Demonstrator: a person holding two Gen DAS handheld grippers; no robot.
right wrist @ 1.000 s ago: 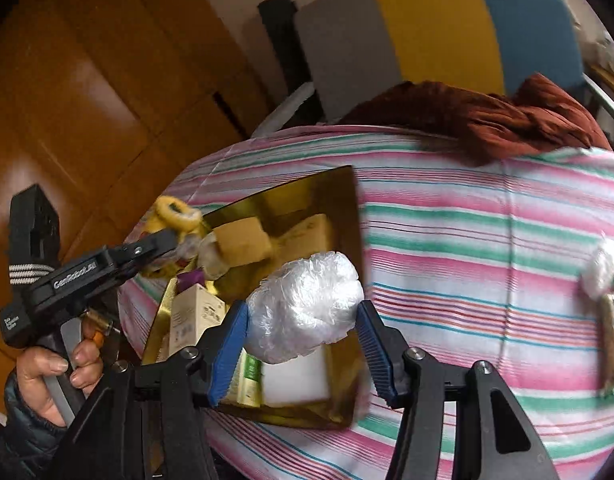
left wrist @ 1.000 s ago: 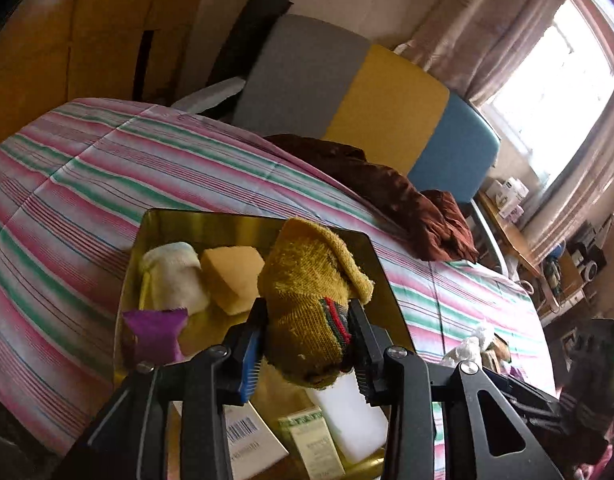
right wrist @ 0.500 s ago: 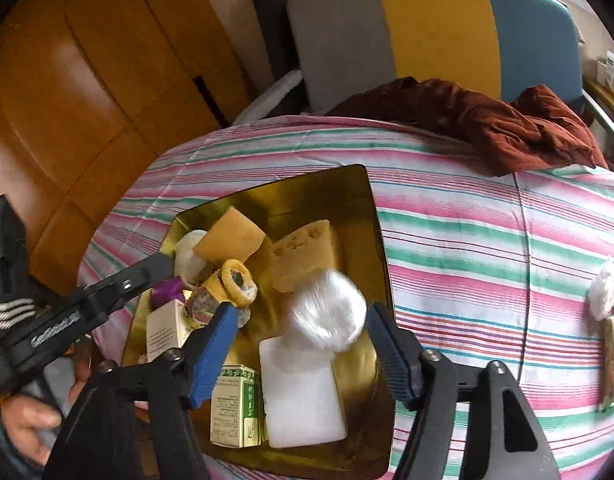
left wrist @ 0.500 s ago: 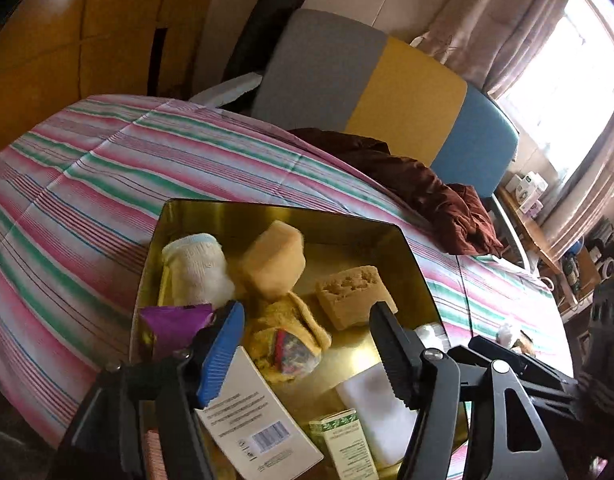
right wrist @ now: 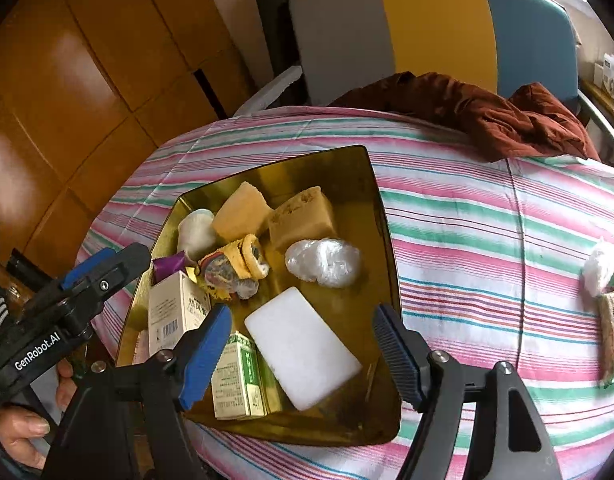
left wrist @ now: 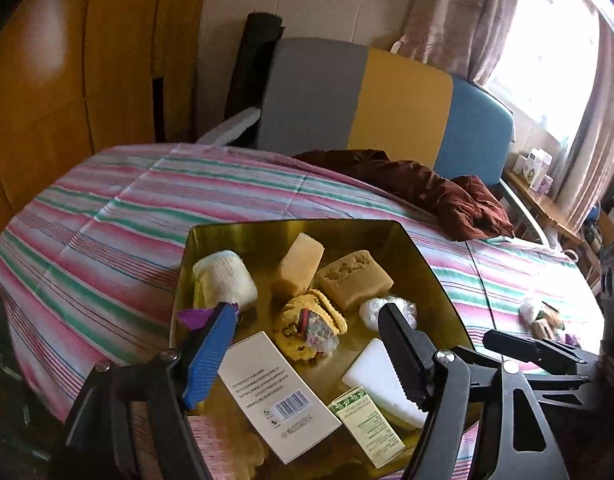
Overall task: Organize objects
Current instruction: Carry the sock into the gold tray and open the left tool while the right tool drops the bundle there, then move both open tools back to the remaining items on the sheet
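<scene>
The left gripper [left wrist: 307,344] is spread, its jaws just opened, nothing pinched; the yellow sock [left wrist: 309,326] lies below it in the gold tray [left wrist: 291,229]. The right gripper [right wrist: 303,332] is likewise parted and just opened, empty, above a white block [right wrist: 303,346]. The plastic-wrapped ball [right wrist: 323,262] rests beside a tan sponge [right wrist: 301,218], possibly touching it.

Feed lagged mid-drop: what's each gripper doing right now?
Left gripper: open, fingers just opening, nothing held; yellow sock lies in the gold tray.
Right gripper: open, empty; plastic bundle in tray.
</scene>
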